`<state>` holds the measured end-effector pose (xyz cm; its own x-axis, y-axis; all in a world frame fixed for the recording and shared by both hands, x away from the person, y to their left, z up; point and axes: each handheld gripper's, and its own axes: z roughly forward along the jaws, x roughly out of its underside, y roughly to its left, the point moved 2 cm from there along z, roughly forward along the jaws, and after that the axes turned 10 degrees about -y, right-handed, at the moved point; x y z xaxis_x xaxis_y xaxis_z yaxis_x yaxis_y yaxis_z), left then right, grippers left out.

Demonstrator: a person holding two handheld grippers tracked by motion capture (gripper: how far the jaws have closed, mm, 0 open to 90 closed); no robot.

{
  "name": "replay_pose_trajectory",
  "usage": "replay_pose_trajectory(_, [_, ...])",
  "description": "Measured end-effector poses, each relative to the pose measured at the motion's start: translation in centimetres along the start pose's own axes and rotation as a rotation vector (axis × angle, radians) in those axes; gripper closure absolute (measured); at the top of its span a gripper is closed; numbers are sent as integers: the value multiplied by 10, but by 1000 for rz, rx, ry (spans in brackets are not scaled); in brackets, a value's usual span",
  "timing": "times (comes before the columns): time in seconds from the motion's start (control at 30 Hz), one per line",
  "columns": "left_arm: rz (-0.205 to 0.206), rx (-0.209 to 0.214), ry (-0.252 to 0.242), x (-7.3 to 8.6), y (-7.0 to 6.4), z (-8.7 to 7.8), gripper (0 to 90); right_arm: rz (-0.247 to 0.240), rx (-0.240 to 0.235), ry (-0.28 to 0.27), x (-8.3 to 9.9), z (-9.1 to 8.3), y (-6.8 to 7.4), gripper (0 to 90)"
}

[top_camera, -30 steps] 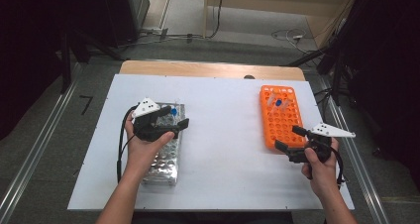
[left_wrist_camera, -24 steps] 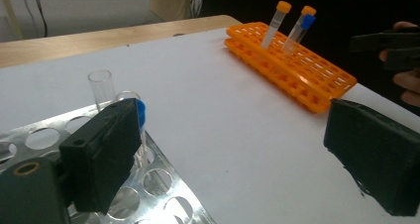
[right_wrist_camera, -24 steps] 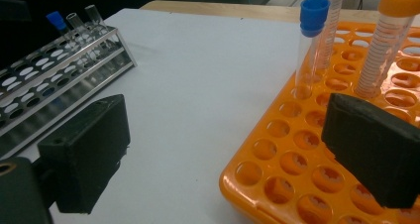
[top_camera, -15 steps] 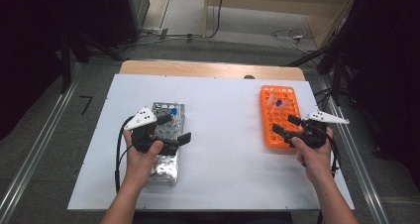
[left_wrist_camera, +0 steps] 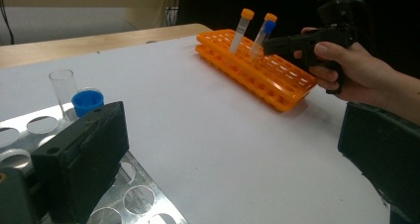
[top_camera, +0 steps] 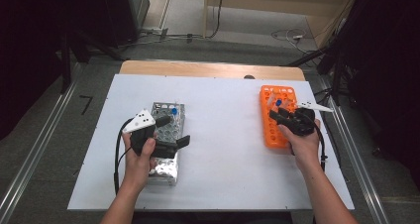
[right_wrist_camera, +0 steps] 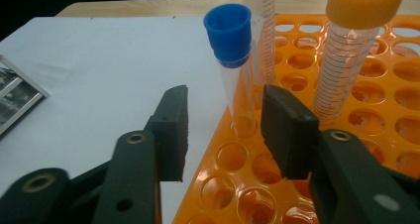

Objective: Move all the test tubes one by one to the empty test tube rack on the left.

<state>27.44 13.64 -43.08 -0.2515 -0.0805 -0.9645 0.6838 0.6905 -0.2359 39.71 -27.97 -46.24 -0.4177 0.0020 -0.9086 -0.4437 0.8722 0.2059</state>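
Note:
An orange tube rack lies at the table's right and holds a blue-capped tube and two orange-capped tubes. My right gripper is open, its jaws standing on either side of the blue-capped tube's lower part without touching it. In the high view the right gripper sits over the rack's middle. A metal rack lies at the left, holding a blue-capped tube and a clear uncapped tube. My left gripper hovers wide open over the metal rack, holding nothing.
The white table top lies bare between the two racks. Its wooden far edge shows beyond the white sheet. Dark equipment and cables stand on the floor past the table.
My right gripper has moved forward and left over the orange rack, up to the blue-capped tube. The left gripper has shifted slightly over the metal rack and stays open.

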Motion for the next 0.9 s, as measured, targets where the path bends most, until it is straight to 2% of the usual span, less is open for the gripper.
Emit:
replay_pose_trajectory(0.37, [8,1,9,0,-2,0,0,5,92,92,4,23,-2,632])
replay_pose_trajectory(0.47, [8,2,9,1,-2,1,0,-3,102,100,3,25,0,670])
replay_pose_trajectory(0.7, [10,0,9,1,-2,1,0,-17,139,95,2,26,1,744])
replay_pose_trajectory(0.9, [10,3,6,1,-3,1,0,-26,141,43,1,20,2,749])
